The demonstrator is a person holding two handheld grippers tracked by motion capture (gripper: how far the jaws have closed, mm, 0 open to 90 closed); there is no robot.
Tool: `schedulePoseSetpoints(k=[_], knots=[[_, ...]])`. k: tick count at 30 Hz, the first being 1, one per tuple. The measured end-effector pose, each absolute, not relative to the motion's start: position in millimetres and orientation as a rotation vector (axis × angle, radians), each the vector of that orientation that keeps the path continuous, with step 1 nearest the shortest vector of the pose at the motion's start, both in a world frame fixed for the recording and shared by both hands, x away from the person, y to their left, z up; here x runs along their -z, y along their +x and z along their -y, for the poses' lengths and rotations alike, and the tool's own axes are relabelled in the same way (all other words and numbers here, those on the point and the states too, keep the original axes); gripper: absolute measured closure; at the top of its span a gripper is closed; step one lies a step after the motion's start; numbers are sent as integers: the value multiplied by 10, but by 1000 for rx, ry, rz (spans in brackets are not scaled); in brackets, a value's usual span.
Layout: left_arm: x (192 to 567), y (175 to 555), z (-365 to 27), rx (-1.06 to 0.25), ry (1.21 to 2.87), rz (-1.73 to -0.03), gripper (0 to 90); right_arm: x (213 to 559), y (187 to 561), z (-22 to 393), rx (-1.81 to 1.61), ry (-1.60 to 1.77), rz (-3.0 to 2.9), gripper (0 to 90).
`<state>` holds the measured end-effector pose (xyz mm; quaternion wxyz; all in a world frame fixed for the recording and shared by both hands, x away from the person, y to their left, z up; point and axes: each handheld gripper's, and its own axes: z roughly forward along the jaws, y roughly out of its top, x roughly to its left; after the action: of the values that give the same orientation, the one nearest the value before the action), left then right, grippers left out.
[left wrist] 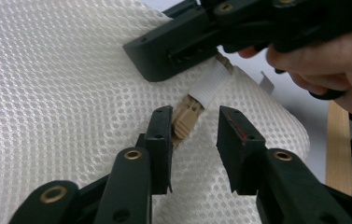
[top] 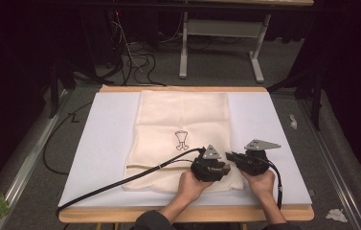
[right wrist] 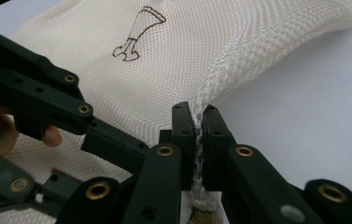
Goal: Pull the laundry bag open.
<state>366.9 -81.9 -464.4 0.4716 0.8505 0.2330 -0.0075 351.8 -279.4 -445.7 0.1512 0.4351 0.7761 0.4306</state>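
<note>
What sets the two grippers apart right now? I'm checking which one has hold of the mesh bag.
The right gripper is shut on a pinched ridge of the mesh bag; the left gripper is open. The left's jaws flank a beige zipper pull, not gripping it. Both sit at the bag's near edge.

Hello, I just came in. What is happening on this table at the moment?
A person works on a cream mesh laundry bag lying flat on a white mat, with a gripper in each hand. The right gripper has its fingers shut on a pinch of mesh at the bag's near edge. The left gripper is open, its fingers on either side of the beige zipper pull.
</note>
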Motion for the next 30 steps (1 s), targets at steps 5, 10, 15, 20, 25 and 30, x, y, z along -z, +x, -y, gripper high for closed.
schedulePoseSetpoints(k=[5, 10, 15, 20, 25, 30], knots=[[4655, 3644, 826, 10, 2088, -561, 701, 4471, 3520, 2800, -1231, 1262, -2236, 879], [4625, 3642, 825, 5, 2072, -560, 741, 4468, 3518, 2798, -1235, 1262, -2236, 879], [4650, 3652, 845, 24, 2063, -572, 770, 4471, 3521, 2798, -1237, 1262, -2237, 879], [4647, 3655, 844, 24, 2070, -580, 839, 4482, 3525, 2795, -1242, 1265, -2233, 879], [4659, 3652, 847, 26, 2071, -580, 862, 4485, 3528, 2801, -1243, 1263, -2235, 879], [4639, 3647, 837, 21, 2076, -572, 865, 4489, 3524, 2813, -1241, 1266, -2240, 879]])
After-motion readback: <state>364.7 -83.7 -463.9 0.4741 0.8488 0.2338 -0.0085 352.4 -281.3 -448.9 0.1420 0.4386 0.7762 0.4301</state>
